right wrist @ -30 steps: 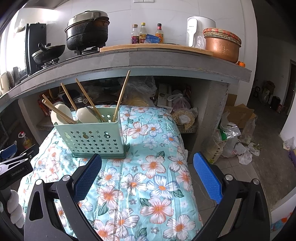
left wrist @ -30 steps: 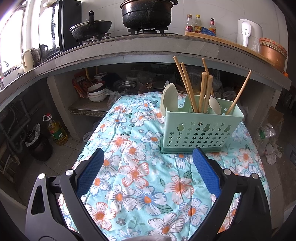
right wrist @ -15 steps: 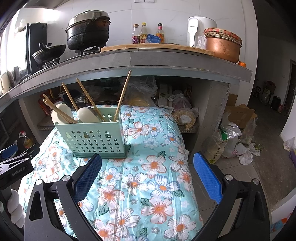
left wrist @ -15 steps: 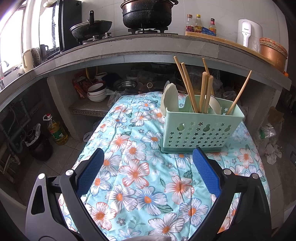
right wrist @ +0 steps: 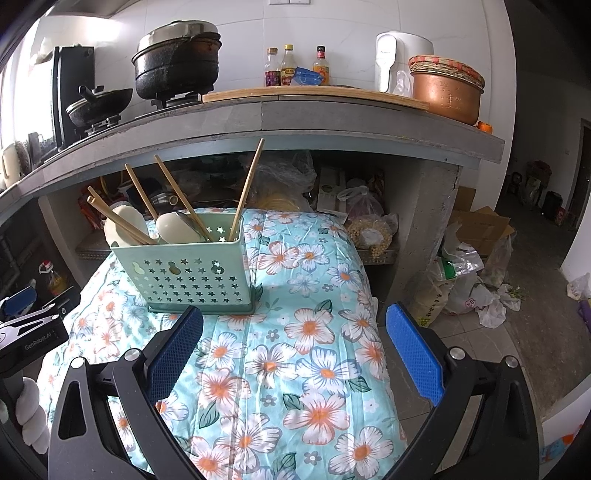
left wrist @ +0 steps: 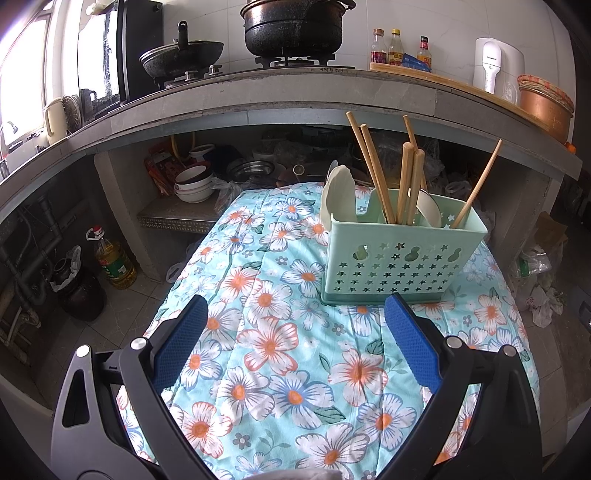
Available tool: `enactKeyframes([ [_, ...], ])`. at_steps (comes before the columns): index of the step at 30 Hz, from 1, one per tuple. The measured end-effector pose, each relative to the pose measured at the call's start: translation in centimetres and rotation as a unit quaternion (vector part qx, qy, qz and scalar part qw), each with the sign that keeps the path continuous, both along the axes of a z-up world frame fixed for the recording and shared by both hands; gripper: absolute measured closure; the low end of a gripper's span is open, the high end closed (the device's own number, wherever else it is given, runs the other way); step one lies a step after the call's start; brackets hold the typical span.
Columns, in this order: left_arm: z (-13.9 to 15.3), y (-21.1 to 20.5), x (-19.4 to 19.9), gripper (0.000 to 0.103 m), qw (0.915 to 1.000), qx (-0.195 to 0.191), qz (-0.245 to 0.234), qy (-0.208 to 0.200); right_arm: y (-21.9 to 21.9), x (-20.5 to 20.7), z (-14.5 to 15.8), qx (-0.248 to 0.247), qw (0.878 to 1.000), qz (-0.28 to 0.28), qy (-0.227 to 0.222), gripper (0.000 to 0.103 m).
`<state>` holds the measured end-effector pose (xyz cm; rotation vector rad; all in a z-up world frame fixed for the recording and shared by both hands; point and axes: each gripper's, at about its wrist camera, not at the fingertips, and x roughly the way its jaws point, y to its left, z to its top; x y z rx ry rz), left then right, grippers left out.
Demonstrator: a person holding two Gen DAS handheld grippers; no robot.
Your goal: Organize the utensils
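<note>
A mint-green perforated utensil caddy point(left wrist: 400, 258) stands on a floral-cloth table point(left wrist: 280, 354). It holds several wooden chopsticks point(left wrist: 406, 181) and two white spoons point(left wrist: 338, 194). My left gripper point(left wrist: 297, 306) is open and empty, hovering over the cloth just in front and left of the caddy. In the right wrist view the caddy point(right wrist: 188, 273) sits at the left, with chopsticks point(right wrist: 245, 190) and spoons point(right wrist: 173, 229) in it. My right gripper point(right wrist: 293, 317) is open and empty, in front and right of it. The left gripper point(right wrist: 26, 325) shows at that view's left edge.
A grey stone counter point(left wrist: 295, 96) overhangs the table's far end, carrying pots point(left wrist: 295, 26), bottles point(left wrist: 395, 50) and a copper pot point(right wrist: 445, 90). Bowls point(left wrist: 194, 182) and bags sit underneath. An oil bottle point(left wrist: 110, 256) stands on the floor left; bags point(right wrist: 465, 280) lie right.
Both views have shifted only slightly; the caddy sits a touch lower and nearer in the right wrist view. Both grippers stay open and empty.
</note>
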<state>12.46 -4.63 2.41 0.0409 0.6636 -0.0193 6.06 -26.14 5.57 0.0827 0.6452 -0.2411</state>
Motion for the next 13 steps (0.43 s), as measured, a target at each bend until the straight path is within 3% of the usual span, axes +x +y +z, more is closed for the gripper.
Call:
enactKeyframes([
  [13,-0.09,-0.03,0.05,0.010,1.0000,0.000,0.001,0.002,0.14,0.04,-0.06,0.001,1.000,0.002,0.001,0.006],
])
